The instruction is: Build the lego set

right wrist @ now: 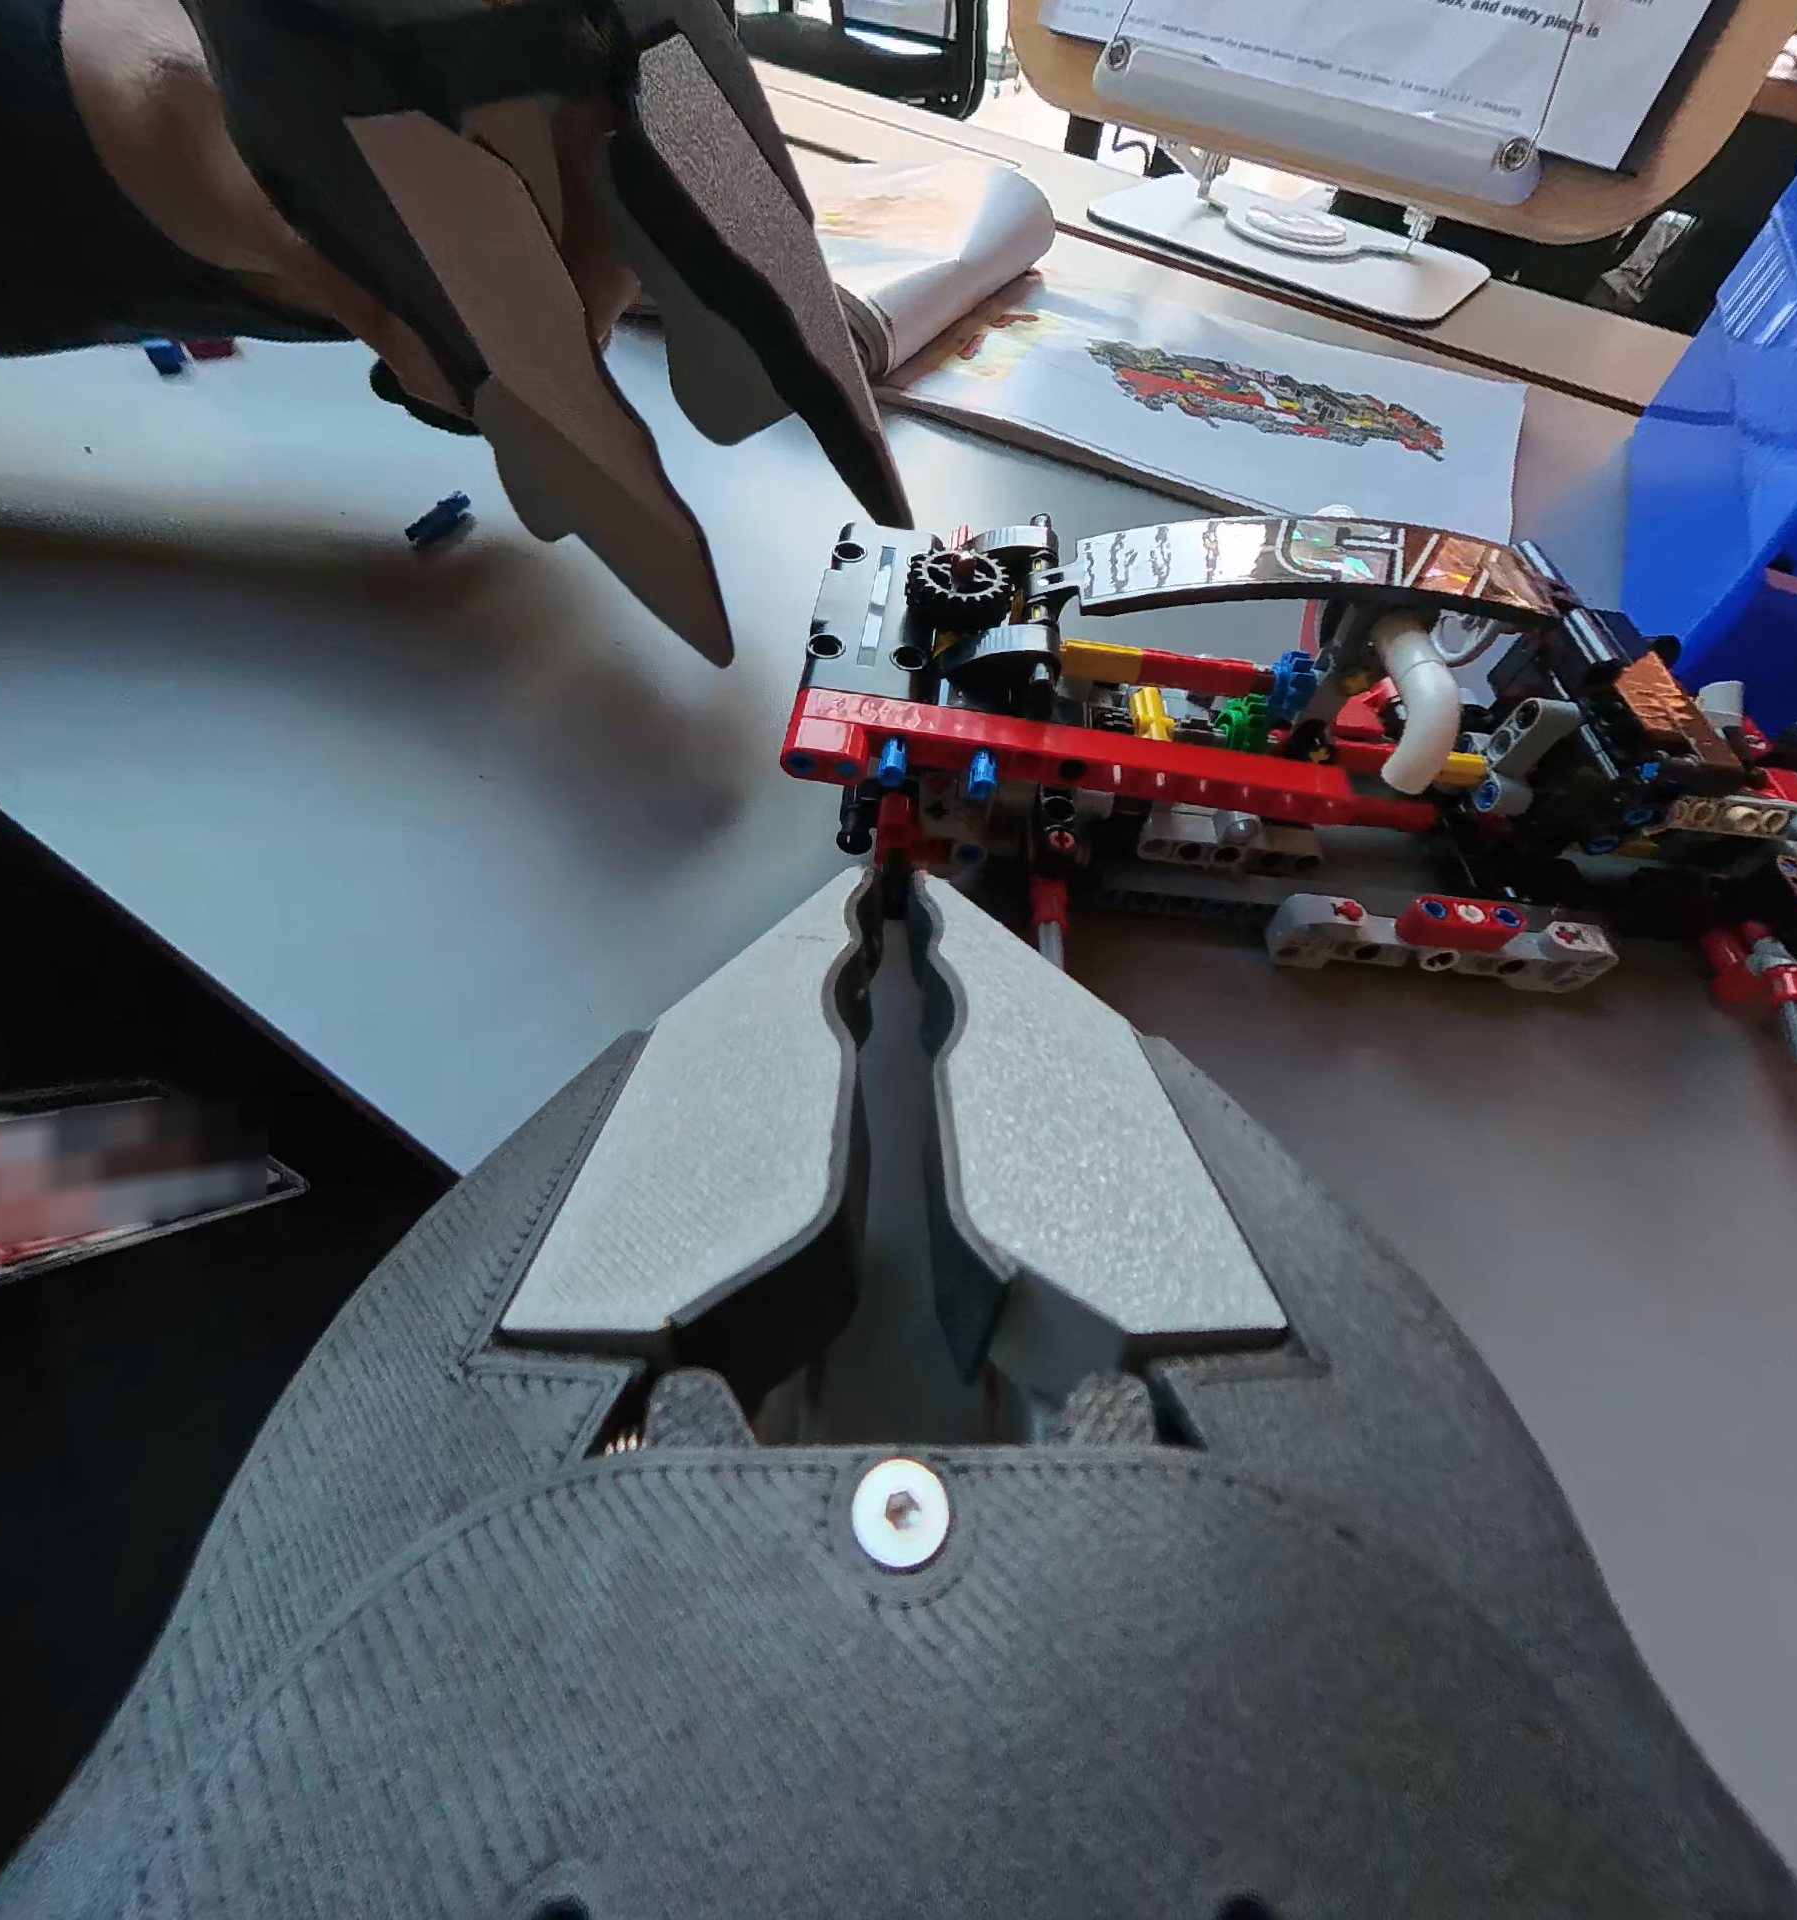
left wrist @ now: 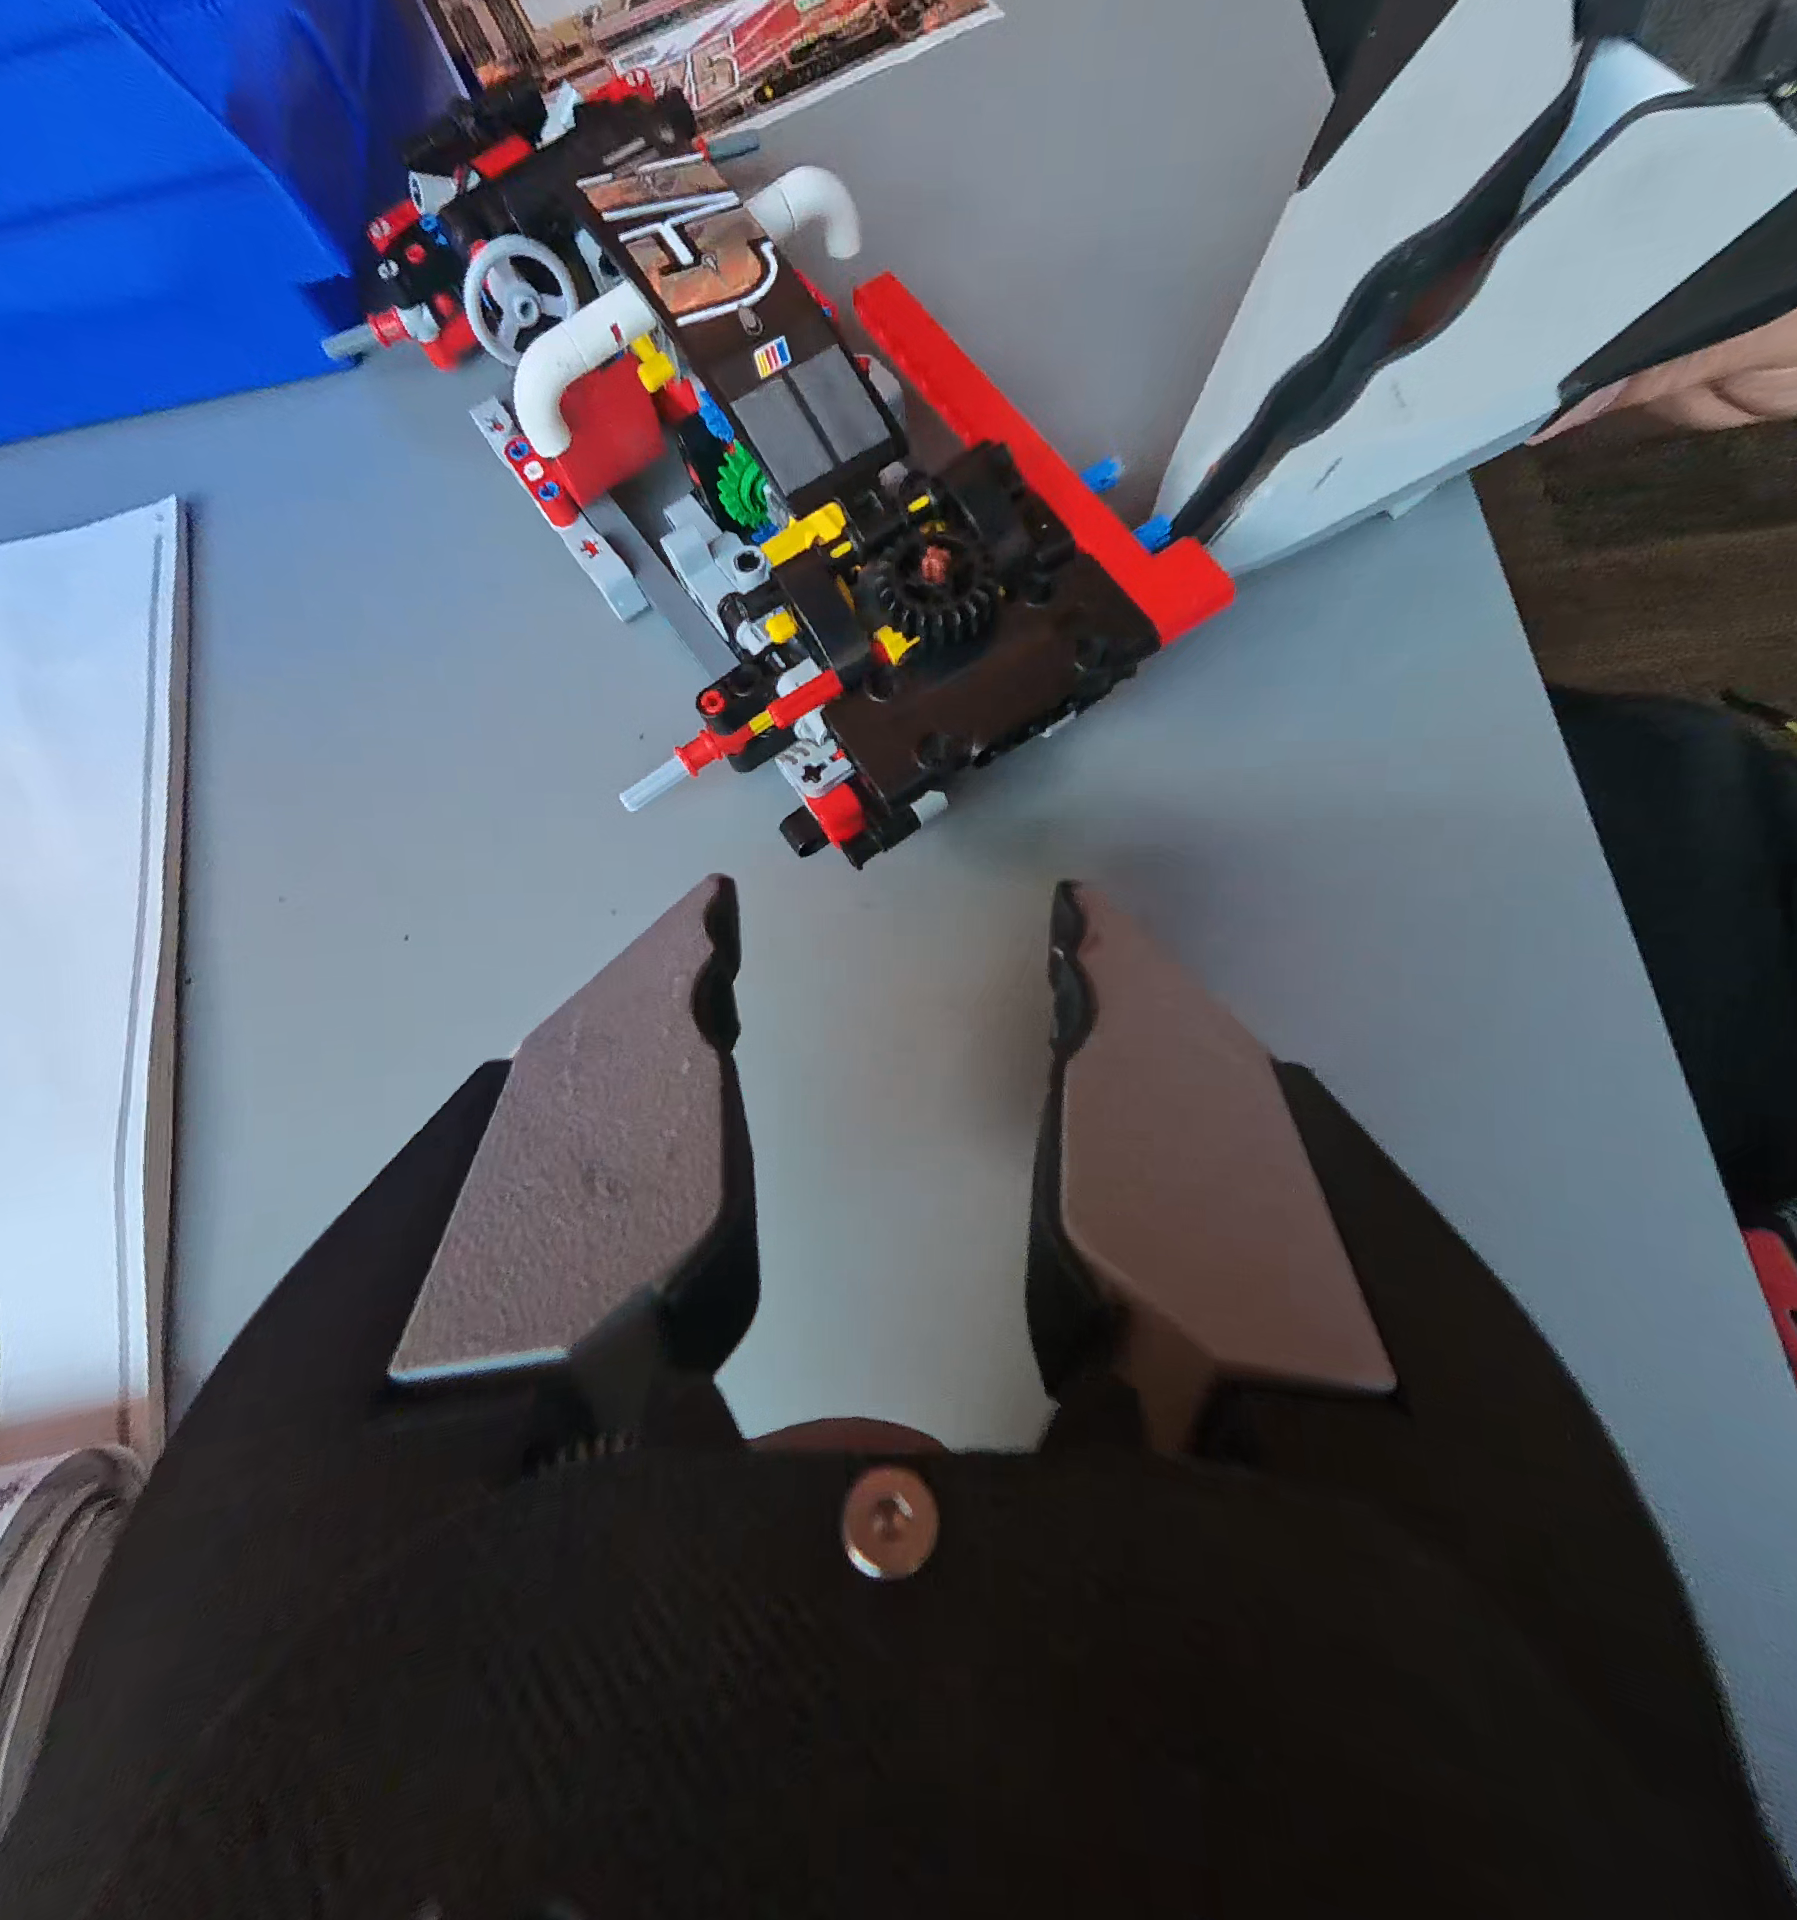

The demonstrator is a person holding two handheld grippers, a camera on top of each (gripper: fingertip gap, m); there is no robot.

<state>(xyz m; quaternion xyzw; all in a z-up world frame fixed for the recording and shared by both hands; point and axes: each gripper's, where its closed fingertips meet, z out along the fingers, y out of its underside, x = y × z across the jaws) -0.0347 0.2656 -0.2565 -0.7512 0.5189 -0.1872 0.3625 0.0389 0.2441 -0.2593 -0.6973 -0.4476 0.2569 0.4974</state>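
— Reading was not the point: which things carried writing?

— The curved dark panel (right wrist: pixel 1309 561) on top of the brick-built car (left wrist: pixel 821 499) bore large pale markings, and a small striped sticker (left wrist: pixel 772 357) sat on the black bodywork. Printed sheets stood on a stand (right wrist: pixel 1320 125) behind, and an open booklet (right wrist: pixel 1216 405) showed a coloured drawing.

— Where was free room?

— The grey tabletop (left wrist: pixel 354 675) lay bare between the car and the near edge. A blue bin (right wrist: pixel 1767 416) closed the far side, and a white booklet (left wrist: pixel 42 831) lay to the left.

— And the tools?

— The left tool (left wrist: pixel 894 914) stood wide open, with nothing between its fingers, just before the car's rear end. The right tool (right wrist: pixel 892 894) was closed, its tips at a dark pin under the red beam (right wrist: pixel 1081 753); whether they pinched it, I could not tell.
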